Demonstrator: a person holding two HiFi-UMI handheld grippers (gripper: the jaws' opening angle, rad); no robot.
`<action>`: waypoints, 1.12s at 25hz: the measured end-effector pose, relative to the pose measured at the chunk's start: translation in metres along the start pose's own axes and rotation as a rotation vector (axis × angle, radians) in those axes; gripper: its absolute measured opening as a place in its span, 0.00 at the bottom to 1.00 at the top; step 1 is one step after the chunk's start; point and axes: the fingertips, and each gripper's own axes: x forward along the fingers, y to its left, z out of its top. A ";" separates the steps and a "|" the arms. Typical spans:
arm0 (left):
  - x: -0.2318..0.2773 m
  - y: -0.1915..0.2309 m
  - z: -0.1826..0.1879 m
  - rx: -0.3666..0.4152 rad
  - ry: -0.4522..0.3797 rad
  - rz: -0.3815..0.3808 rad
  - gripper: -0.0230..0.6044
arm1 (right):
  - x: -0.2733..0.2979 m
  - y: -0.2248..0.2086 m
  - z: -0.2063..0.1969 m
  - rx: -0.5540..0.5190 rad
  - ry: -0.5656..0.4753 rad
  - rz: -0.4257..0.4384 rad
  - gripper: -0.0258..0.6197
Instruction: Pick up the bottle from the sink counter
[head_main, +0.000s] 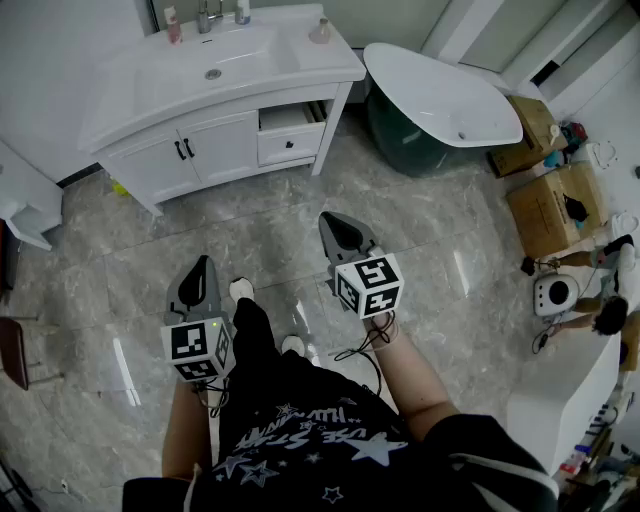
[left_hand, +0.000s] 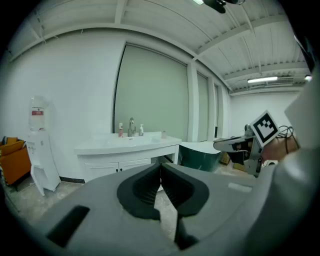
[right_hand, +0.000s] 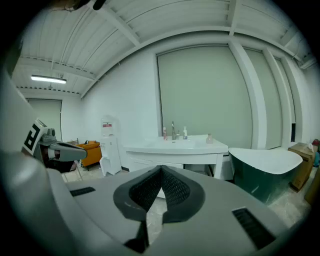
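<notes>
The white sink counter (head_main: 120, 95) stands at the top of the head view, across the tiled floor from me. By its faucet (head_main: 207, 15) stand a pink bottle (head_main: 173, 25) and a white bottle (head_main: 242, 12); a small pale bottle (head_main: 320, 30) sits at the right end. My left gripper (head_main: 204, 262) and right gripper (head_main: 333, 222) both point toward the counter, well short of it, shut and empty. The left gripper view shows its shut gripper (left_hand: 160, 165) below the pink bottle (left_hand: 120, 130). The right gripper view shows its shut gripper (right_hand: 161, 169) below the small bottle (right_hand: 209, 138).
A drawer (head_main: 288, 135) on the vanity's right side stands partly pulled out. A white-and-green bathtub (head_main: 440, 95) sits right of the counter, with cardboard boxes (head_main: 550, 205) beyond it. A water dispenser (left_hand: 40, 145) stands left of the vanity, next to an orange chair (right_hand: 87, 150).
</notes>
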 end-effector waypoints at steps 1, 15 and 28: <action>-0.001 0.001 -0.001 -0.002 0.001 0.000 0.07 | 0.000 0.002 0.000 0.000 -0.002 0.001 0.04; 0.009 0.043 0.015 -0.053 -0.046 0.032 0.07 | 0.034 0.009 0.030 -0.006 -0.053 -0.005 0.04; 0.147 0.140 0.076 -0.047 -0.094 -0.002 0.07 | 0.185 -0.026 0.096 0.001 -0.084 -0.039 0.37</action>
